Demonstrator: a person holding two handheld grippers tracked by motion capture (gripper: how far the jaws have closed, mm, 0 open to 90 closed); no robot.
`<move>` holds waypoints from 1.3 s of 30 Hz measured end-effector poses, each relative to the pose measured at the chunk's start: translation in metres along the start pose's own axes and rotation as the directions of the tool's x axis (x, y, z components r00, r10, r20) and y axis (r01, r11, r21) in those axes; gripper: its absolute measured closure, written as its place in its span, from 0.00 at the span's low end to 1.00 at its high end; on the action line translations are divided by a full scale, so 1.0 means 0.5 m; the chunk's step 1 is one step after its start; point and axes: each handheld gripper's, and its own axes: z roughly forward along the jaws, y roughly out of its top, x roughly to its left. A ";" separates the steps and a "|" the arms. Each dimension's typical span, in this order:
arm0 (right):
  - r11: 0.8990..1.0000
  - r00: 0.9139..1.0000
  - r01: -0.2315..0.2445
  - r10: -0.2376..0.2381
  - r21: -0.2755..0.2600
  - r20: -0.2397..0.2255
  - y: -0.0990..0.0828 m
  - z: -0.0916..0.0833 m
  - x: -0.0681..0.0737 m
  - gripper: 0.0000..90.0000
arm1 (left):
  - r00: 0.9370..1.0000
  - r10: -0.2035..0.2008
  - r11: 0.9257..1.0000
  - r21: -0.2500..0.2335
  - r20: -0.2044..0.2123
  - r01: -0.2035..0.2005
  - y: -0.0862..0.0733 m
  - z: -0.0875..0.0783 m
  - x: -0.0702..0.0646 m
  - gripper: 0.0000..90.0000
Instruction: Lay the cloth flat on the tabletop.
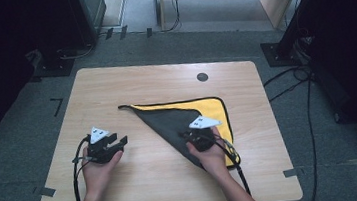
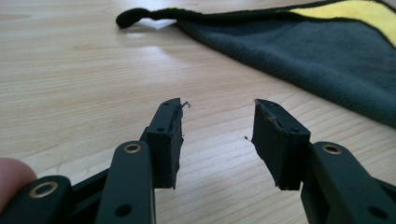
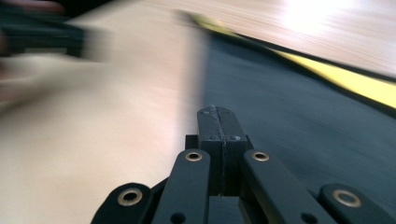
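- The cloth (image 1: 178, 118) lies mid-table, a little right of the frame's middle, its grey side folded over the yellow.
- The step looks like folding.
- The right gripper (image 1: 198, 137) sits on the grey flap, jaws pressed together with nothing seen between them.
- The left gripper (image 1: 118, 142) waits at lower left, jaws half wide and empty.
- Next, it likely must reach the curled corner (image 2: 135, 16).
- The left gripper view shows that corner up close.

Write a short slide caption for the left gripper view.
Open left gripper over the wooden table, facing a folded grey-and-yellow cloth.

The cloth (image 1: 178, 120) is soft, matt fleece; the counter (image 1: 164, 79) is smooth pale wood with a slight sheen; the left tool (image 2: 217, 140) looks matt black plastic.
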 end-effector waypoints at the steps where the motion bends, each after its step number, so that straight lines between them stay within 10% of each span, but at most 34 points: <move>1: 0.999 0.996 0.035 -0.036 -0.011 -0.083 0.005 -0.003 0.020 1.00 | 1.000 0.002 1.000 -0.001 0.003 -0.002 0.001 -0.001 -0.001 0.58; 3: 0.997 0.977 0.069 -0.071 -0.017 -0.202 0.013 -0.010 0.047 0.83 | 1.000 0.007 1.000 -0.003 0.012 -0.007 0.001 -0.002 -0.006 0.58; 4: 0.993 0.977 0.113 -0.114 -0.017 -0.182 0.016 -0.016 0.060 0.76 | 1.000 0.009 1.000 -0.001 0.015 -0.009 0.001 -0.001 -0.009 0.58; 6: 0.990 0.989 0.142 -0.142 0.015 -0.032 0.020 -0.028 0.058 0.75 | 1.000 0.018 1.000 0.005 0.019 -0.018 0.001 0.002 -0.015 0.58; 8: 0.997 0.995 0.070 -0.071 0.017 0.070 0.018 -0.034 0.023 0.76 | 0.999 0.026 1.000 0.010 0.020 -0.026 0.000 0.006 -0.020 0.58; 10: 0.998 0.979 -0.064 0.058 0.024 0.195 0.011 -0.037 -0.032 0.77 | 0.999 0.034 0.999 0.015 0.020 -0.034 0.000 0.007 -0.022 0.58; 12: 0.981 0.941 -0.191 0.176 0.024 0.288 0.000 -0.036 -0.086 0.77 | 0.999 0.033 0.999 0.015 0.020 -0.034 0.000 0.008 -0.024 0.58; 14: 0.967 0.921 -0.254 0.231 0.032 0.314 -0.009 -0.026 -0.114 0.76 | 0.999 0.034 0.999 0.017 0.017 -0.034 -0.001 0.009 -0.023 0.58; 19: 0.951 0.888 -0.308 0.272 0.040 0.372 -0.028 0.002 -0.134 0.72 | 0.999 0.037 0.999 0.023 0.012 -0.037 -0.003 0.011 -0.022 0.58; 24: 0.964 0.869 -0.264 0.218 0.043 0.445 -0.028 0.009 -0.122 0.75 | 0.999 0.035 0.999 0.023 0.011 -0.035 -0.004 0.011 -0.021 0.58; 34: 0.987 0.946 -0.160 0.152 0.003 0.285 -0.011 0.003 -0.071 0.97 | 0.999 0.042 0.999 0.008 0.023 -0.042 0.000 0.005 -0.029 0.58; 37: 0.999 0.999 -0.042 0.042 -0.009 0.024 0.010 -0.004 0.005 0.96 | 0.999 0.025 1.000 -0.017 0.031 -0.024 0.004 -0.003 -0.023 0.58; 39: 0.998 0.991 0.066 -0.066 -0.007 -0.117 0.014 -0.010 0.058 0.85 | 0.999 0.019 0.999 -0.029 0.033 -0.018 0.006 -0.010 -0.019 0.58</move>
